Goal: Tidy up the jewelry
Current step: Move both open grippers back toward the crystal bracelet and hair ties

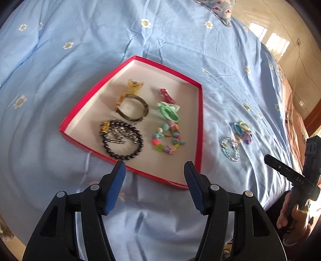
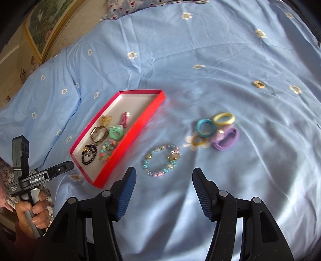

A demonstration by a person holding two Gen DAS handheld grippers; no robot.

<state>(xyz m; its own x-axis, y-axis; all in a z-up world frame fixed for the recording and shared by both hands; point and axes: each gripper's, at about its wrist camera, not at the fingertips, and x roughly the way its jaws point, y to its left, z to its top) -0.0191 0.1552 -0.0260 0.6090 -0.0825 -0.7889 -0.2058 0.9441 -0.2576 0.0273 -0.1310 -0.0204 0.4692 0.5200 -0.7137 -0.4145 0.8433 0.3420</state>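
A red shallow box (image 1: 198, 120) lies on the blue bedsheet. In it are a black bead bracelet (image 1: 122, 140), a dark bangle (image 1: 132, 109), a colourful bead bracelet (image 1: 167, 138), green hair ties (image 1: 168, 112) and a pink clip (image 1: 167, 95). My left gripper (image 1: 154, 164) hovers open over the box's near edge, with nothing between its fingers. To the right of the box (image 2: 128, 144), a pastel bead bracelet (image 2: 162, 160) lies on the sheet just ahead of my open, empty right gripper (image 2: 164, 170). Behind it sit teal (image 2: 205, 128), yellow (image 2: 223, 118) and purple (image 2: 225, 140) hair ties.
The flower-printed sheet (image 2: 200, 60) covers the whole bed, with a patterned pillow (image 1: 220, 10) at the far end. A small ring-like item (image 2: 259, 84) lies far right. A hand (image 2: 34, 212) grips the other gripper's handle at the left; the bed edge and floor (image 1: 291, 50) show at the right.
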